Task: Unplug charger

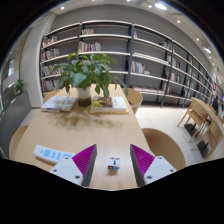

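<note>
A small white charger cube (113, 163) stands on the wooden table (95, 130), between my two fingers with a gap at either side. It has a dark face with a red mark. My gripper (112, 160) is open, its magenta pads (85, 158) flanking the charger. A white power strip (52, 155) lies on the table to the left of my left finger. No cable on the charger shows.
A potted green plant (86, 75) stands at the far end of the table beside stacked books (58, 102). Wooden chairs (134, 97) stand round the table and further right. Bookshelves (120, 50) line the back wall.
</note>
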`<state>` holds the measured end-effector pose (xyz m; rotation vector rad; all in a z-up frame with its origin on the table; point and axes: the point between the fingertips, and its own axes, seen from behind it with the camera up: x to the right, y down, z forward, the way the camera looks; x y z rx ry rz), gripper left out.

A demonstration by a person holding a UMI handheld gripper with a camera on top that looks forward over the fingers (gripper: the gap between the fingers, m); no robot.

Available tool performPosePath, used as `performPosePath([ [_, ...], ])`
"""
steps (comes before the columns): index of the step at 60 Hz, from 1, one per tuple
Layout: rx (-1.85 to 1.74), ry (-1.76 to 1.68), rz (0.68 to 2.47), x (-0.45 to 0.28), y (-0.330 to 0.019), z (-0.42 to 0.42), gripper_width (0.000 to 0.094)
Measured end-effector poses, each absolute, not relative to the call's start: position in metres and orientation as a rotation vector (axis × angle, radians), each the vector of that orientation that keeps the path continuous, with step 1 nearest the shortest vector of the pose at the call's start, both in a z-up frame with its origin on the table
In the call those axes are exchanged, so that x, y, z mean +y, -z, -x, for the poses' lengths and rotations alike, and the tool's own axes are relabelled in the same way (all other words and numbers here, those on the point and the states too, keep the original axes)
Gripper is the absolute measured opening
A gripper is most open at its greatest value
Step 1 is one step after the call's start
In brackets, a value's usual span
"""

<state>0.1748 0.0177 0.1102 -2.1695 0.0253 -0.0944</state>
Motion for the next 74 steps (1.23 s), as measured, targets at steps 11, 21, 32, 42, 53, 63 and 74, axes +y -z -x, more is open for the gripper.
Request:
performPosePath([
  [11,0.029,0.078,1.983,-0.026,-0.226,-0.146,0.0788],
  [21,0.027,0.057,1.952,-0.092,-0.257,-0.109,0.0784],
  [32,-0.001,0.043,1.979,-0.157,-0.249,-0.072,0.0786],
  [42,-0.042,0.024,2.013,-0.197,-0.234,-0.043,0.0787],
  [53,-0.063,0.015,2.02,-0.221,-0.23,-0.028,0.0787],
  [63,-0.046,0.007,2.02,-0.231,-0.23,-0.027,0.0786],
  [74,-0.05,0.008,2.037,-0.236,-0.224,-0.029,0.0785],
])
